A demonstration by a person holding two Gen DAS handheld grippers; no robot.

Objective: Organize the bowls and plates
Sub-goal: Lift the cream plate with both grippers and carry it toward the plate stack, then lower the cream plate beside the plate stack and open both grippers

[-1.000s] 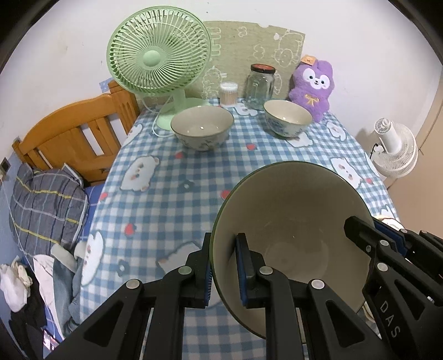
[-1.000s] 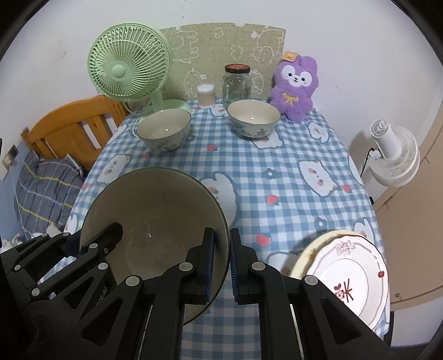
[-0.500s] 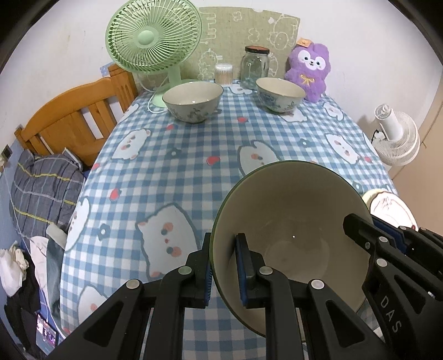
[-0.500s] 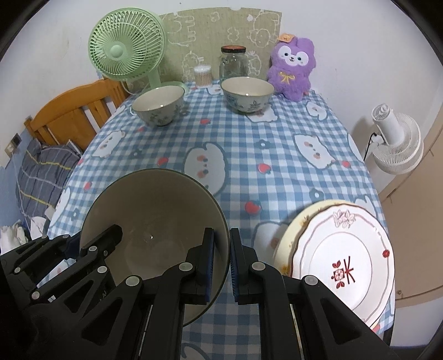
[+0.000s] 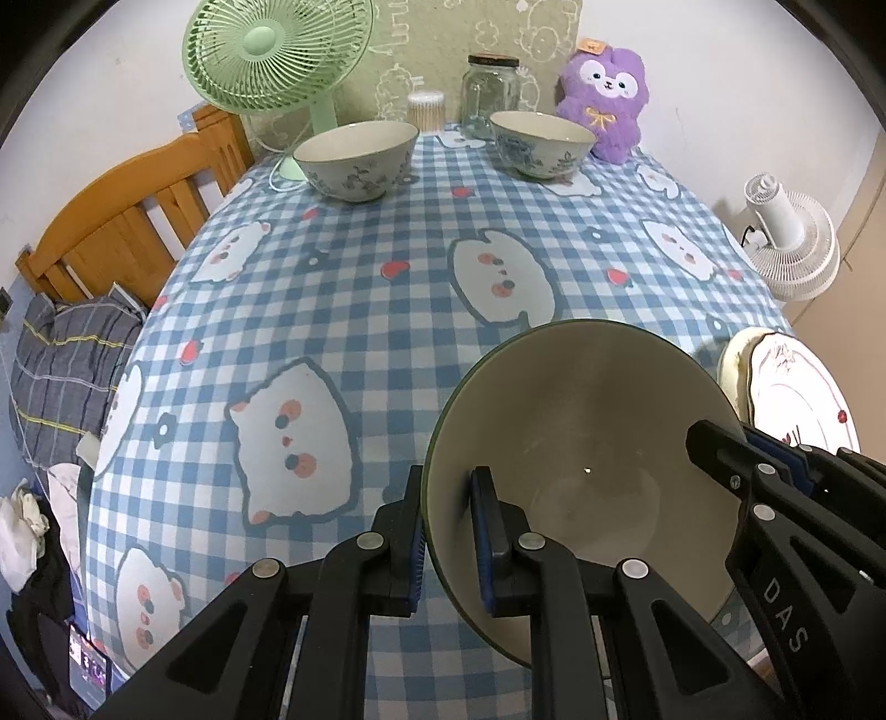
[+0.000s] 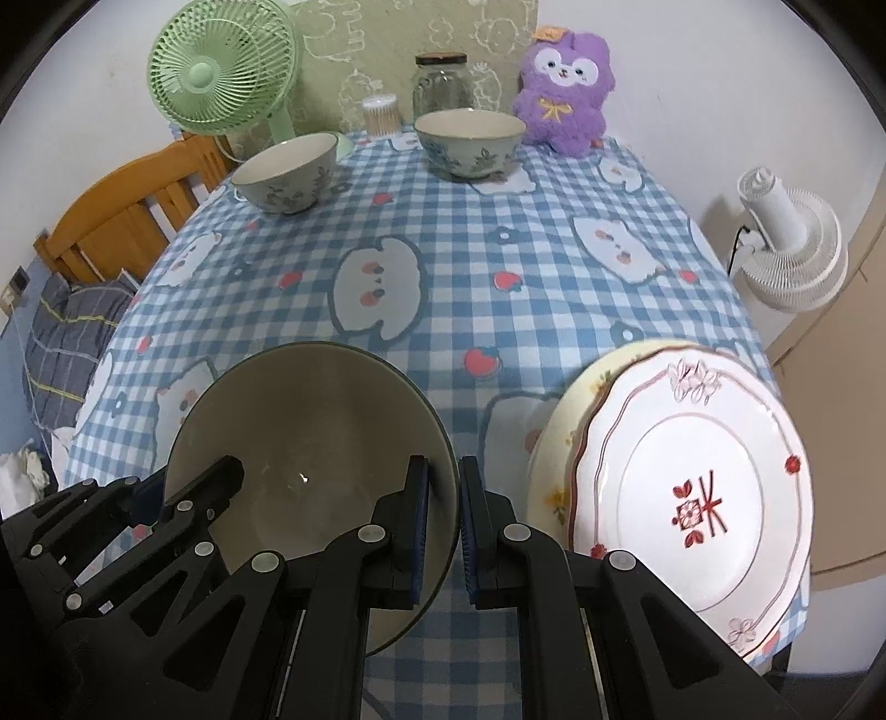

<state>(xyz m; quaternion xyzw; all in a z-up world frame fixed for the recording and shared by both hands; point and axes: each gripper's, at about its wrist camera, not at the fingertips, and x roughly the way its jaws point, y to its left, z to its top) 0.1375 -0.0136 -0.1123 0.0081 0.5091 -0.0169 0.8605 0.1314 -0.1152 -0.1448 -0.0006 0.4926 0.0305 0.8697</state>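
Currently both grippers clamp one large bowl (image 5: 587,443) by opposite sides of its rim, above the near part of the table (image 5: 387,310).

Left to right, as seen from the left wrist: a wooden bed frame (image 5: 127,221) and a grey plaid bundle (image 5: 66,365) off the table's left edge; a green fan (image 5: 277,50) at the far left corner. In front of the fan stands a small patterned bowl (image 5: 357,160). Then a tub of cotton swabs (image 5: 426,108), a glass jar (image 5: 490,88), a second patterned bowl (image 5: 540,144), and a purple plush toy (image 5: 603,99) along the far edge.

Left gripper (image 5: 447,531) — jaws clenched on the large bowl's left rim, one pad outside, one inside. The bowl is tilted, with its opening facing the camera.

Right gripper (image 6: 443,526) — jaws pinched on the same bowl's right rim, wall between the pads.

Right of the bowl, two stacked plates (image 6: 686,487) lie on the table's near right corner — a white scalloped one with a red motif on top of a cream one. They are near the bowl, apart from it.

A white floor fan (image 6: 786,249) stands beyond the table's right edge.
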